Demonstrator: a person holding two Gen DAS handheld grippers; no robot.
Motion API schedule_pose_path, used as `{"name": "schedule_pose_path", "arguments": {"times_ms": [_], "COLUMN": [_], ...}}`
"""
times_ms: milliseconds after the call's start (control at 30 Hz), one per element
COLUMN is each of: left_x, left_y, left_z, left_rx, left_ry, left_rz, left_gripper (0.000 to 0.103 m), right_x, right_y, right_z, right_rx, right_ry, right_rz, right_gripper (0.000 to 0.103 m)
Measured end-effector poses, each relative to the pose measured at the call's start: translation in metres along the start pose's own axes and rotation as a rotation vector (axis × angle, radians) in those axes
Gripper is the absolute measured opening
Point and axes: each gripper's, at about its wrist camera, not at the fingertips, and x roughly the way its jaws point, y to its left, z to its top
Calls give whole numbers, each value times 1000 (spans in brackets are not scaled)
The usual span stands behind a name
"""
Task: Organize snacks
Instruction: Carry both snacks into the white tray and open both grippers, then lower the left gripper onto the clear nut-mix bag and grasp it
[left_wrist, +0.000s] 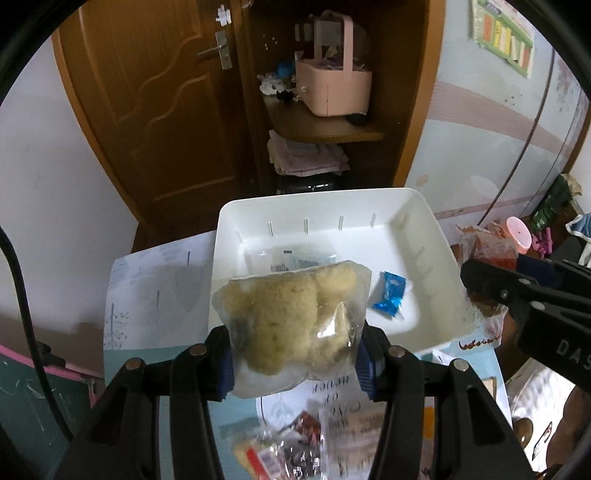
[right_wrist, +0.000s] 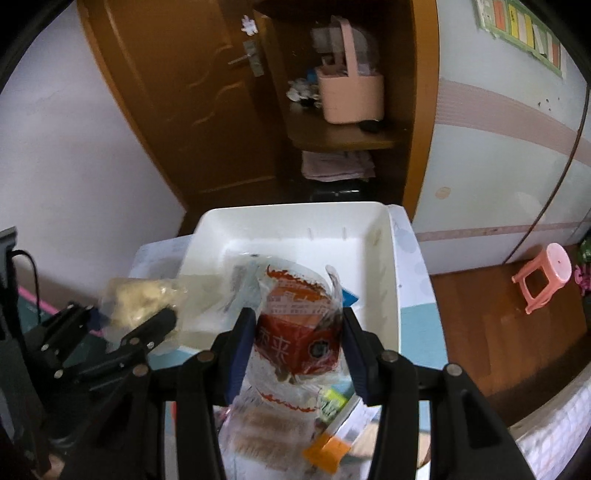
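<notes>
Left gripper (left_wrist: 295, 363) clamped yellowish snack bag (left_wrist: 291, 321), right gripper (right_wrist: 299, 349) red packet (right_wrist: 299, 332), above white bin (left_wrist: 424, 236) on papered table (left_wrist: 155, 280); wooden door (left_wrist: 147, 92) behind.

Left gripper (left_wrist: 295, 363) pointed steeply down from my wrist view, both black fingers spread partway, blue pads (left_wrist: 225, 365) pressed against the sides of the clear snack bag (left_wrist: 291, 314), so it was clamped, not loose. Right gripper (right_wrist: 299, 350) was angled down much the same, fingers about as far apart, blue pads (right_wrist: 242, 354) squeezing the red snack packet (right_wrist: 299, 332) from both sides. From the left camera I saw the right gripper's black finger off to the right edge; from the right camera the left gripper sat low on the left, near but not touching. No bare hand visible in either view.
</notes>
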Motion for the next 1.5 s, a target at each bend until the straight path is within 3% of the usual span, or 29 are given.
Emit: {"name": "schedule_pose_path", "arguments": {"times_ms": [133,167,200,267,333,367,667,1033,1333,1500], "left_x": [26,32,38,44,48,50,32,-18,-79,-112], "left_y": [2,2,2,2,2,2,2,-17,-24,-24], "left_z": [11,13,14,16,17,17,13,-1,-34,-62], "left_rx": [-25,-24,-18,-20,-17,-19,-51,-6,-2,8], "left_ry": [38,53,71,77,87,95,33,-52,-151,-184], "left_rz": [-7,-19,-36,-47,-49,-47,-90,-97,-109,-108], "left_gripper": [54,66,86,93,93,93,93,93,93,93], "right_x": [30,34,41,48,51,52,42,-11,-70,-104], "right_y": [-5,-5,-5,-7,-8,-8,-13,-22,-29,-30], "right_z": [15,17,19,21,23,23,15,-4,-33,-60], "right_rx": [13,16,19,31,40,39,52,85,79,33], "right_ry": [27,34,45,55,47,45,35,-26,-92,-134], "right_rz": [-36,-45,-56,-57,-52,-50,-29,2,14,-34], "right_gripper": [50,50,51,66,81,82,82,82,82,82]}}
